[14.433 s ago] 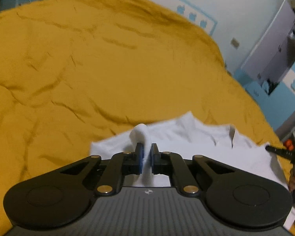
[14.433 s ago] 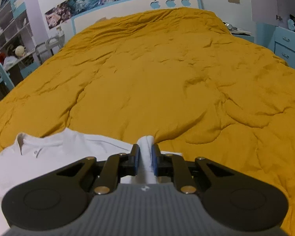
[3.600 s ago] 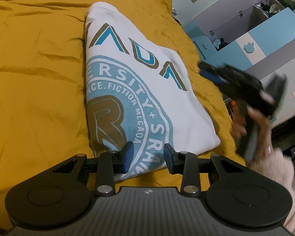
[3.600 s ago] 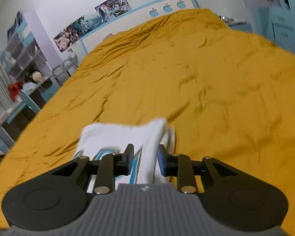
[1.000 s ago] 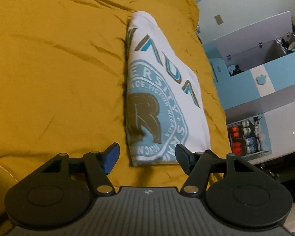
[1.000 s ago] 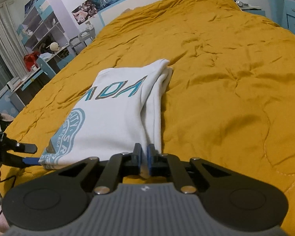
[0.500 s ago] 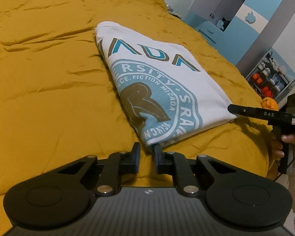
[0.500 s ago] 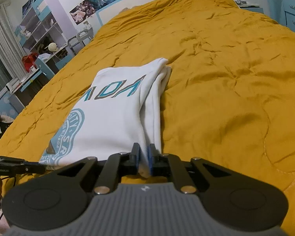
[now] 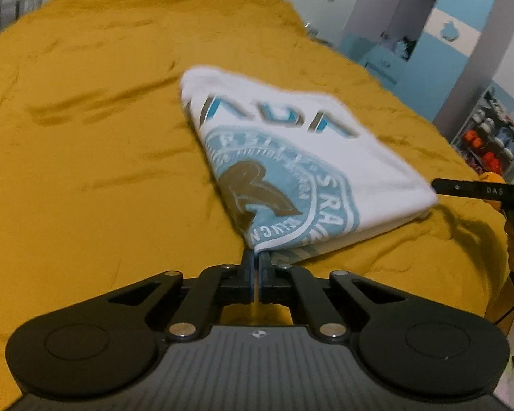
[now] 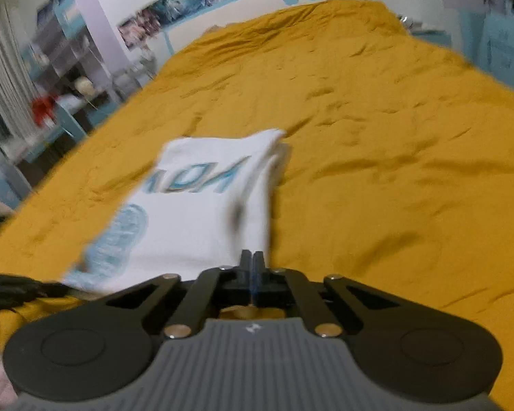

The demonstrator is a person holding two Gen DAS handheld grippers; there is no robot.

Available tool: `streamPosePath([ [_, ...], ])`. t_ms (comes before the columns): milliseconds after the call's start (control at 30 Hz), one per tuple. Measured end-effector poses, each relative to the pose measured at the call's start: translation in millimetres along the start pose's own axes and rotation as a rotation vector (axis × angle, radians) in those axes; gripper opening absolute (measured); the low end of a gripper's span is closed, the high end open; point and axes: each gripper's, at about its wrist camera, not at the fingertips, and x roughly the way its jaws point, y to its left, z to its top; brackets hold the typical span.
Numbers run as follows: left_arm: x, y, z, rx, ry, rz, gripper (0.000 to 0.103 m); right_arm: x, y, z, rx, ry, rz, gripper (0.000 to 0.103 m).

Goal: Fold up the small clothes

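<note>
Blurred white T-shirt (image 10: 202, 219) on quilt (image 10: 377, 144)

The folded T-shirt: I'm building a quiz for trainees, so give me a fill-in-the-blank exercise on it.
1. The T-shirt is mainly ____ with a blue and brown print.
2. It lies on a ____-coloured bedspread.
3. The left gripper is ____ on the shirt's near corner.
4. The right gripper has its jaws ____ at another near corner.

Missing words: white; mustard; shut; shut

My folded white cotton T-shirt (image 9: 291, 171) with its blue-and-brown round crest lies print-up on the mustard-yellow bed quilt (image 9: 85, 171), near corners raised.
</note>
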Motion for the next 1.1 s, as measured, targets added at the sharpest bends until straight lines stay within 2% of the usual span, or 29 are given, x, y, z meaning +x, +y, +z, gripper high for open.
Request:
streamPosePath([
  [100,10.7,-1.6,-5.6,0.014,0.042,0.019,0.001,5.3,-22.1,-12.0,0.096,0.024,0.027,0.0],
  [200,-2.4,-4.8,-3.5,0.016,0.049,0.01,0.001,-8.6,-25.3,-16.4,0.12,-0.041,0.064,0.0],
  [300,-23.4,-3.4,1.4,-0.002,0.011,0.002,0.001,-21.5,-8.1,-10.9,0.078,-0.1,0.12,0.0],
  [367,-33.2,-3.9,10.0,-0.013,-0.043,-0.015,0.002,-22.1,8.1,-2.2,0.034,-0.114,0.163,0.0],
  [467,-23.2,-2.6,25.1,-0.044,-0.076,-0.069,0.005,-10.7,28.7,5.7,0.008,-0.104,0.216,0.0],
  [533,-4.5,-0.2,28.9,-0.063,-0.047,-0.078,0.005,2.7,35.2,7.9,0.001,-0.079,0.22,0.0],
  [633,22.5,5.9,19.1,-0.121,0.041,-0.117,0.007,21.3,28.7,2.3,0.023,-0.015,0.185,0.0],
  [700,33.7,11.5,10.4,-0.153,0.061,-0.143,0.009,30.7,20.5,-6.1,0.053,0.032,0.138,0.0],
  [800,39.1,25.3,9.6,-0.217,0.079,-0.194,0.009,34.3,7.0,-12.4,0.119,0.042,0.162,0.0],
  [867,37.3,30.4,14.3,-0.243,0.09,-0.218,0.009,34.2,8.7,-11.0,0.115,0.046,0.158,0.0],
  [1000,23.9,32.2,29.6,-0.234,0.125,-0.224,0.022,31.5,10.7,3.0,0.11,0.094,0.196,0.001],
  [1033,20.2,31.4,34.4,-0.22,0.134,-0.215,0.028,29.6,10.2,8.4,0.113,0.104,0.211,0.005],
  [1067,15.6,29.9,40.1,-0.199,0.136,-0.192,0.035,27.0,9.3,14.3,0.118,0.106,0.226,0.013],
  [1100,12.5,27.2,43.8,-0.175,0.134,-0.153,0.055,23.7,10.5,19.0,0.12,0.095,0.235,0.023],
])
